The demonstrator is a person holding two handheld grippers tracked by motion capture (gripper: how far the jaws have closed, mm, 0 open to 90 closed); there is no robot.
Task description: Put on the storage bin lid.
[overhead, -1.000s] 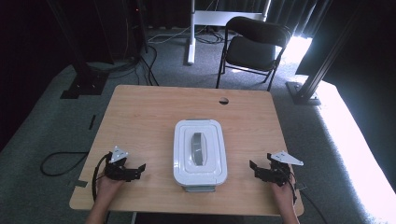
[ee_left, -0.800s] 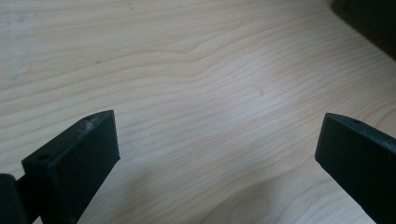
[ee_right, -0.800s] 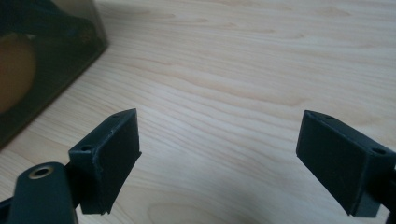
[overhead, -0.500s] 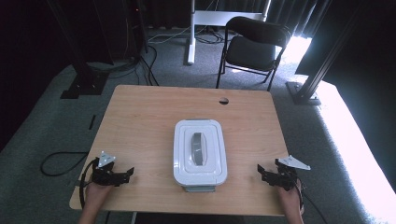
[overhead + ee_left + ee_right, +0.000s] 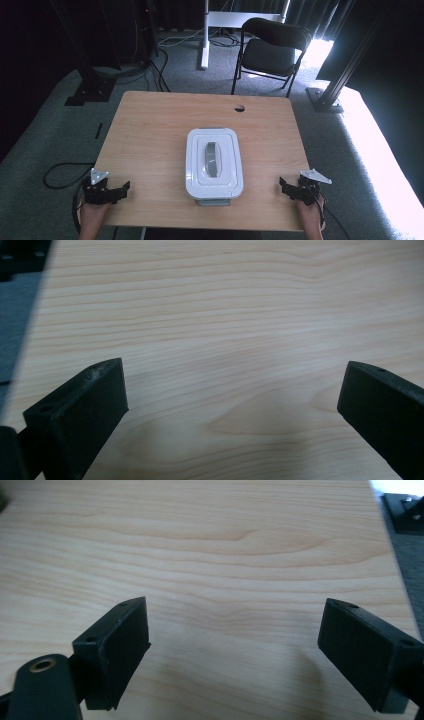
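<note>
Both grippers flank the white lidded box (image 5: 214, 162), well apart.

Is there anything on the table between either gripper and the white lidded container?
Nothing visible. The white lidded container sits mid-table, with bare wooden table on both sides. The left gripper and right gripper are at the near corners with jaws open, and both gripper views show plain wood ahead.

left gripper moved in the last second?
Yes. The left gripper has slid outward toward the table's left edge and nearer the person, farther from the white box, which has stayed put.
</note>
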